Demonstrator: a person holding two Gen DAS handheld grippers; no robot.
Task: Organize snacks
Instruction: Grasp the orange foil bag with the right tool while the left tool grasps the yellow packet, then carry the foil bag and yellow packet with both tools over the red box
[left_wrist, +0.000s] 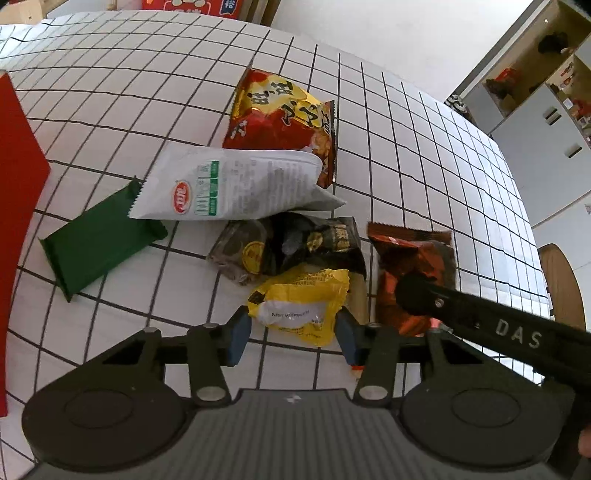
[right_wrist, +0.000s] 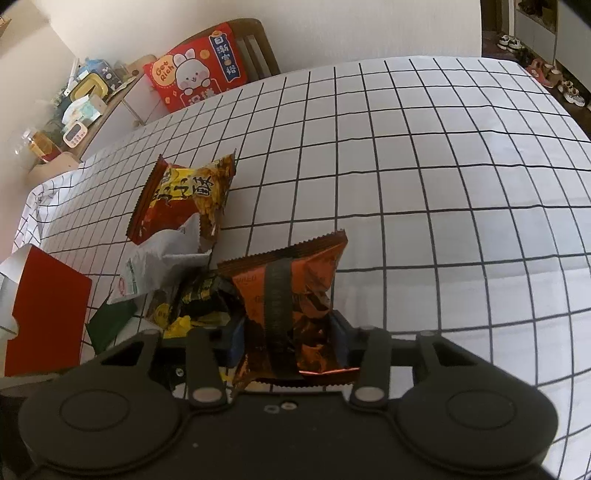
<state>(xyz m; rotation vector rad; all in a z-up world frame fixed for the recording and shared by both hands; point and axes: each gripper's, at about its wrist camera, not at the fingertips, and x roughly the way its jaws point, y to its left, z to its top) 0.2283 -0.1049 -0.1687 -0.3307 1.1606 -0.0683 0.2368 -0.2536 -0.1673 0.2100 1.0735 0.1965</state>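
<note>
On a table (right_wrist: 424, 155) under a white black-gridded cloth, with a cabinet (left_wrist: 546, 147) beyond, the left gripper (left_wrist: 293, 332) has its jaws around a yellow packet (left_wrist: 301, 302) and the right gripper (right_wrist: 291, 338) clamps an orange packet (right_wrist: 291, 291).

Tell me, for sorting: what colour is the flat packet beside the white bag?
Dark green packet, clearest in the left wrist view.

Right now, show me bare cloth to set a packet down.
Free: the cloth right of the orange packet and beyond the red-yellow bag. Crowded: white bag, green packet, black packet, yellow packet.
</note>
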